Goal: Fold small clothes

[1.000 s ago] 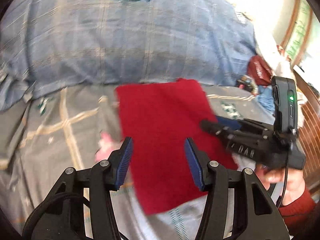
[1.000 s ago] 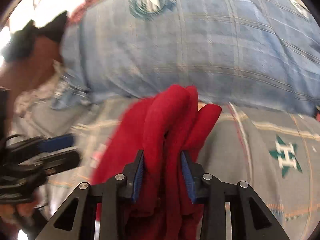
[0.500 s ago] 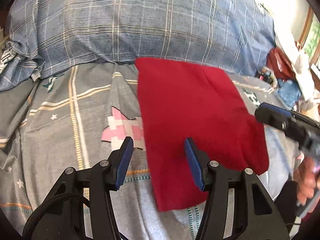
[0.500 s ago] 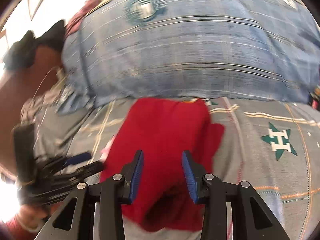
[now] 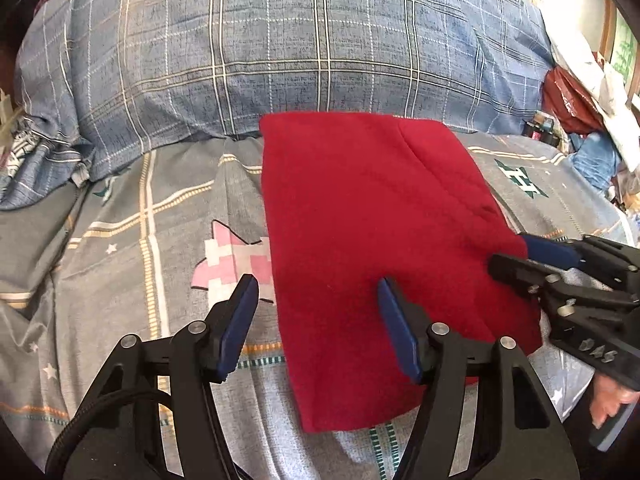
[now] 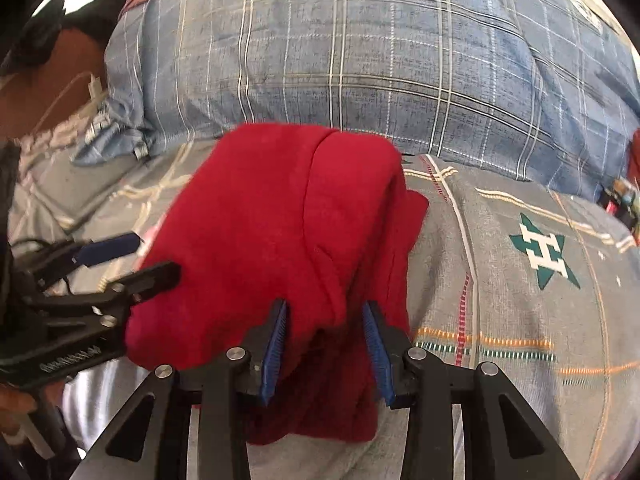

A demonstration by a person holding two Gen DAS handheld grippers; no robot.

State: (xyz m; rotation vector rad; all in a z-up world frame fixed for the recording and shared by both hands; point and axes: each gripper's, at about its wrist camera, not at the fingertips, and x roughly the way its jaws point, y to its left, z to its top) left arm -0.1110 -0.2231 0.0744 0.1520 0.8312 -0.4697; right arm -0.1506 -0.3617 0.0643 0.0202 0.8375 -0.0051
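L gripper [image 5: 316, 312] jaws just widened, empty; R gripper [image 6: 325, 344] grip on red cloth [image 5: 372, 248] unclear

Red garment [image 5: 372, 232]: matt, fleecy knit, possibly wool. Bedsheet [image 5: 120, 248]: printed woven cotton. Plaid quilt [image 5: 280, 52]: woven cloth. Left gripper [image 5: 316, 312]: matt black plastic, ribbed blue pads.
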